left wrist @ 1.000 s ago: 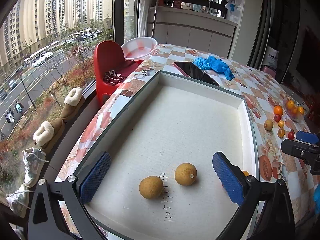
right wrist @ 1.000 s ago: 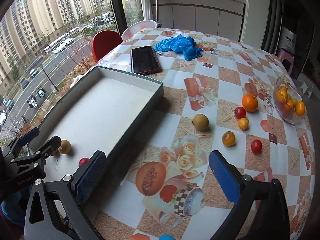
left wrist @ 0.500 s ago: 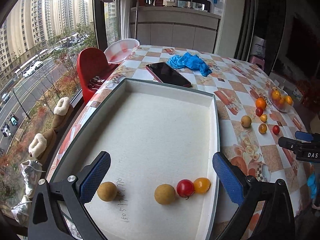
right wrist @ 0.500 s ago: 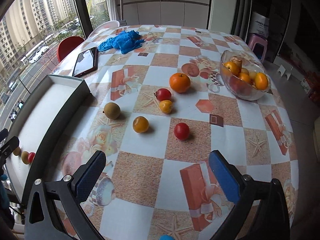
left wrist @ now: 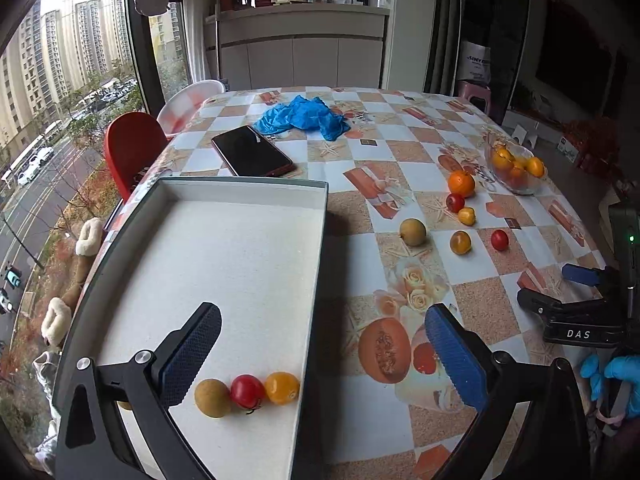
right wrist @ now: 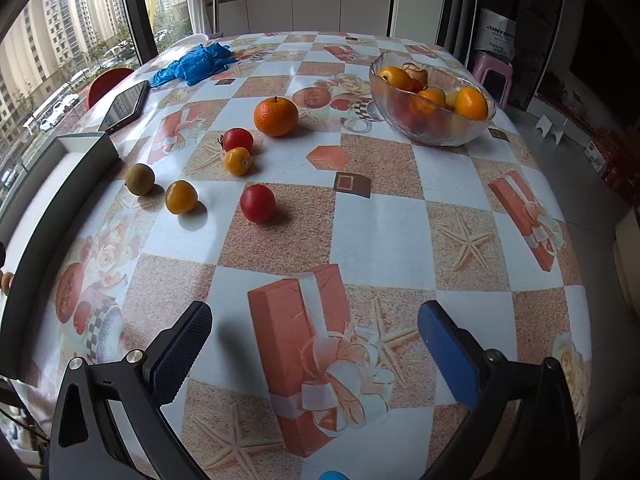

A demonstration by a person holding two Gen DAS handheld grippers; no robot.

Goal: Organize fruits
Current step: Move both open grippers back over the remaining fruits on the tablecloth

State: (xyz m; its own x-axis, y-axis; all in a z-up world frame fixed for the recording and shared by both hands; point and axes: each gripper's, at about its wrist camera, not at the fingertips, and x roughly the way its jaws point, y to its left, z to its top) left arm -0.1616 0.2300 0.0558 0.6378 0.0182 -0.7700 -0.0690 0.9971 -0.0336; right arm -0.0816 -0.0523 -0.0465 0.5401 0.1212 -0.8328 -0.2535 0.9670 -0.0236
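Observation:
A white tray lies on the table's left side. At its near edge a brown longan, a red tomato and a yellow tomato sit in a row. My left gripper is open and empty above the tray's near right corner. Loose fruit lies on the tablecloth: an orange, a red tomato, a yellow tomato, a longan, and a red and yellow pair. My right gripper is open and empty, short of them.
A glass bowl of oranges stands at the far right. A phone and a blue crumpled glove lie beyond the tray. The right gripper also shows in the left wrist view. A red chair stands by the window.
Both grippers have swung to the right. The left view now takes in the tray's right edge and the loose fruit. The right gripper has moved closer to the loose fruit.

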